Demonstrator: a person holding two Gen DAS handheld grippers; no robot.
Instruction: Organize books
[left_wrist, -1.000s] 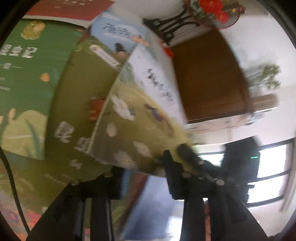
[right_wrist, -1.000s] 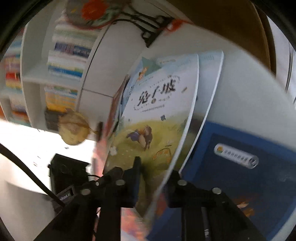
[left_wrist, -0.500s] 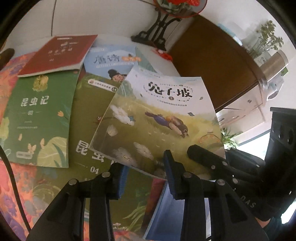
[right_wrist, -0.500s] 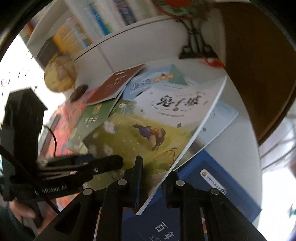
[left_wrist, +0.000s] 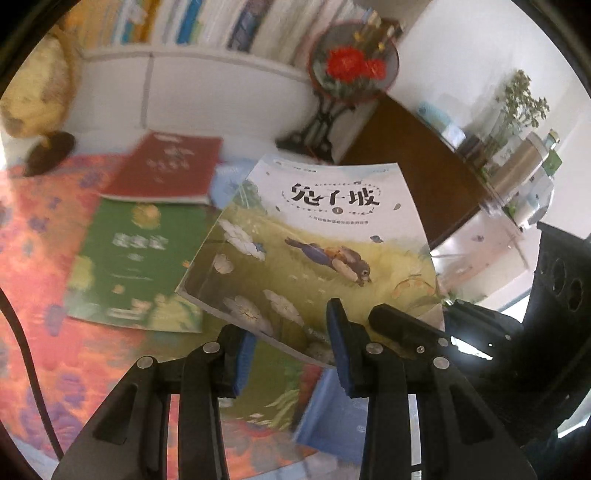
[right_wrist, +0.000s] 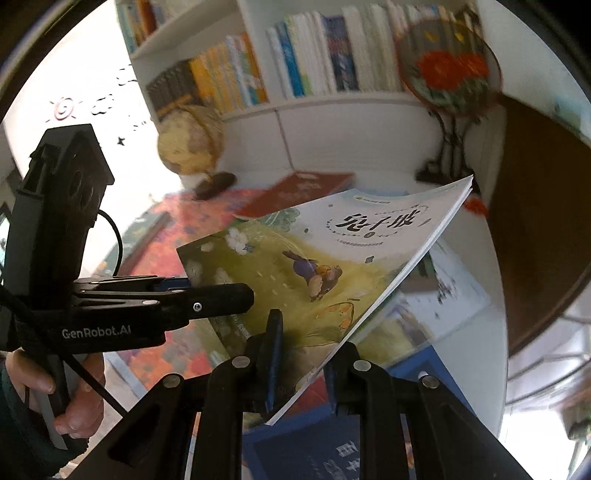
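A thin picture book with a rabbit on its cover (left_wrist: 314, 240) (right_wrist: 295, 266) hangs tilted above the table. My right gripper (right_wrist: 301, 358) is shut on its lower right corner and shows as a black finger (left_wrist: 399, 325) in the left wrist view. My left gripper (left_wrist: 290, 350) (right_wrist: 221, 291) reaches in at the book's lower left edge. That edge lies between its fingers, one over the cover and one under it. The pads stand wider apart than the book is thick, so they do not pinch it. A hand (right_wrist: 74, 406) holds the left gripper's handle.
A red book (left_wrist: 166, 170), a green book (left_wrist: 136, 258) and a blue book (left_wrist: 332, 417) lie on the orange flowered cloth (left_wrist: 37, 295). Behind stand a globe (right_wrist: 192, 147), a round fan ornament with red flowers (right_wrist: 450, 70) and a full white bookshelf (right_wrist: 295, 66).
Both grippers have risen and rolled with the rabbit book, lifting it off the other books. The bookshelf and globe have come into view. Neither grip has changed.
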